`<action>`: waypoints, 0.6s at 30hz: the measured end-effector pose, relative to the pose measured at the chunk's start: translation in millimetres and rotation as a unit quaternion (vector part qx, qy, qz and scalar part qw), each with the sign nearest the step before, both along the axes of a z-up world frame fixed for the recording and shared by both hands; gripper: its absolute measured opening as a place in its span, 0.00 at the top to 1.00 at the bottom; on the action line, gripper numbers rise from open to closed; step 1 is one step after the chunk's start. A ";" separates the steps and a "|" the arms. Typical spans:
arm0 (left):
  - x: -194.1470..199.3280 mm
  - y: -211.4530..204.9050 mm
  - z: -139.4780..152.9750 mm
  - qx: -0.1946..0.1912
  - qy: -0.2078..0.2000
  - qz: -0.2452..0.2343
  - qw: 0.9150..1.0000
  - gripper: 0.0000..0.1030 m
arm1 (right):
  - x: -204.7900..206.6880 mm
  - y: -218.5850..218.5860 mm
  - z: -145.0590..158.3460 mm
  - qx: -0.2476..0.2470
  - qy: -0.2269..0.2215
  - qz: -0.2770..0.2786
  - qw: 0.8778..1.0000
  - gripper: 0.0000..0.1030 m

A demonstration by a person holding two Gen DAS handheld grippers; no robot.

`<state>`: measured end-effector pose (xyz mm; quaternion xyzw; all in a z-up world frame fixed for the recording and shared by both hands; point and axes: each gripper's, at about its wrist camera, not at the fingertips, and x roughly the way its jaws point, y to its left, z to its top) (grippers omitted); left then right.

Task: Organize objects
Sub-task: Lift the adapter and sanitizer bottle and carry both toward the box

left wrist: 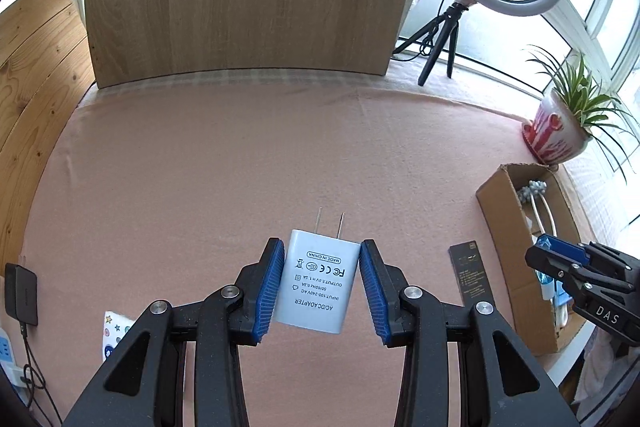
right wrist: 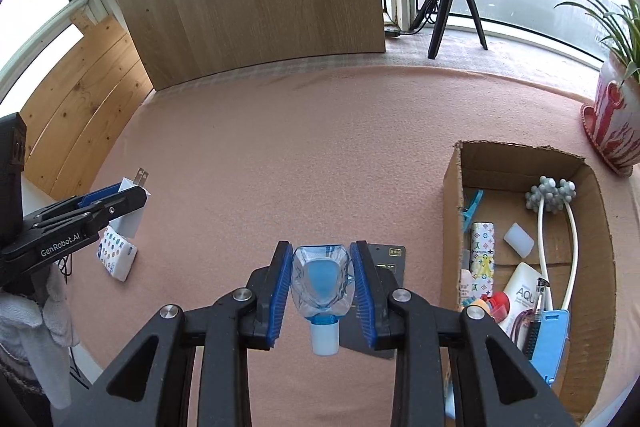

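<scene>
In the left wrist view my left gripper is shut on a white AC/DC adapter, blue pads on its two sides, prongs pointing away, held above the pink cloth. In the right wrist view my right gripper is shut on a small clear bottle of blue liquid, its white cap toward the camera. The left gripper with the adapter also shows at that view's left edge. At the far right of the left wrist view the right gripper hangs by the cardboard box.
The open cardboard box at the right holds several items: a grey-balled massager, white bottle, blue comb, patterned tube. A black card lies under the right gripper. A tissue packet, a potted plant and a ring-light tripod stand around.
</scene>
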<state>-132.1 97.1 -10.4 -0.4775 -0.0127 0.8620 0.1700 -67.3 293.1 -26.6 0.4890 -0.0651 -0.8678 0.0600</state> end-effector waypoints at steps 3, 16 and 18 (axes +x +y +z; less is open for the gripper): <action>1.7 31.5 4.4 0.004 0.004 -0.024 1.000 0.59 | 14.5 20.7 5.5 0.010 0.006 -0.014 1.000 0.73; 11.4 173.0 12.8 0.006 0.013 -0.127 0.992 0.59 | 61.5 100.4 11.1 0.021 0.003 -0.071 0.997 0.73; 12.8 193.7 11.9 0.005 0.013 -0.139 0.990 0.59 | 67.4 110.5 10.3 0.024 0.001 -0.079 0.997 0.73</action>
